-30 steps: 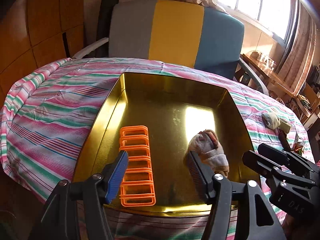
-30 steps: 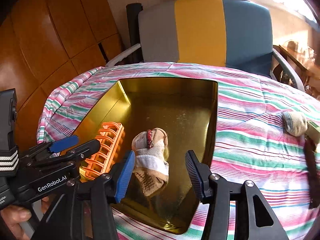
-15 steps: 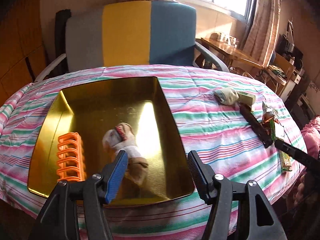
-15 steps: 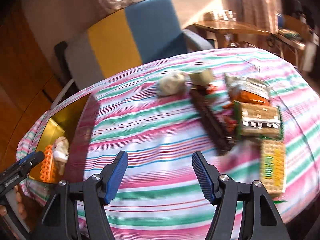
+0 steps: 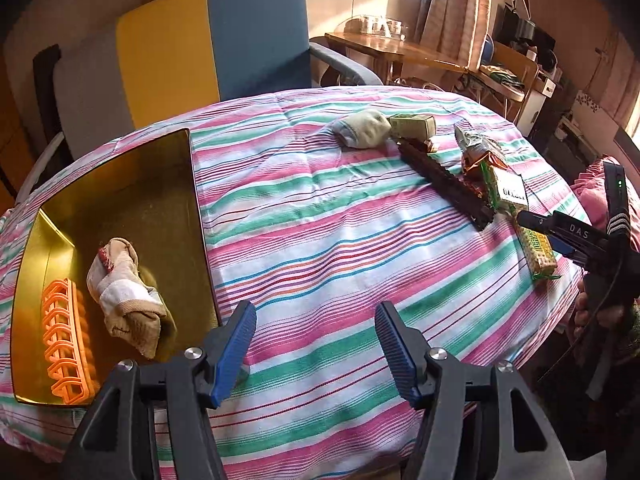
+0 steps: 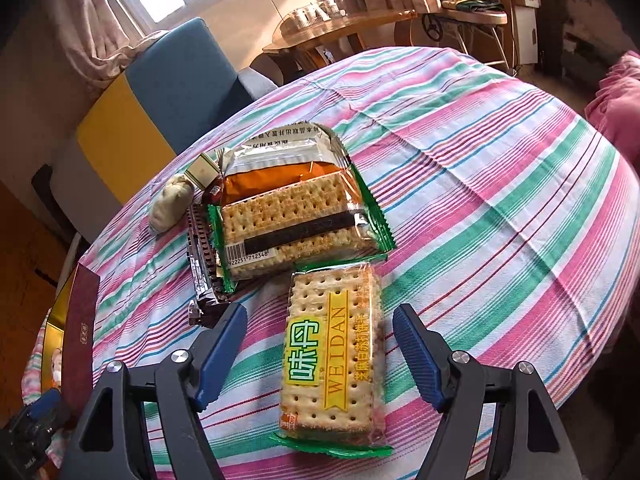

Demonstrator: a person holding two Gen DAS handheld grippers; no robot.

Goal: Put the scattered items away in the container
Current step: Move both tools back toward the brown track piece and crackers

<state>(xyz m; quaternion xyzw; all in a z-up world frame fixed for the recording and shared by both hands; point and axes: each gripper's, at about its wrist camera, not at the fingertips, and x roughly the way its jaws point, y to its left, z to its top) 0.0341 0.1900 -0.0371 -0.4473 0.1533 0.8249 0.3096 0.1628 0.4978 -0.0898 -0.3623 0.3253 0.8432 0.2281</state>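
A gold tray (image 5: pixel 120 184) sits at the table's left and holds an orange plastic rack (image 5: pixel 66 340) and a crumpled sock (image 5: pixel 124 292). My left gripper (image 5: pixel 316 344) is open over bare striped cloth just right of the tray. To the right lie a rolled sock (image 5: pixel 362 128), a small box (image 5: pixel 412 126) and a dark brown packet (image 5: pixel 444 184). My right gripper (image 6: pixel 320 352) is open, its fingers either side of a green-edged cracker packet (image 6: pixel 332 360). I cannot tell whether they touch it. A larger cracker packet (image 6: pixel 296 208) lies just beyond.
A striped cloth (image 5: pixel 340 240) covers the round table. A grey, yellow and blue chair (image 5: pixel 192 40) stands behind it. Wooden furniture (image 5: pixel 384 48) lines the window side. The rolled sock (image 6: pixel 170 204) and dark packet (image 6: pixel 200 256) lie left of the cracker packets.
Both grippers have swung right, away from the tray. The left now faces bare cloth beside the tray, and the right has come close over the small cracker packet.
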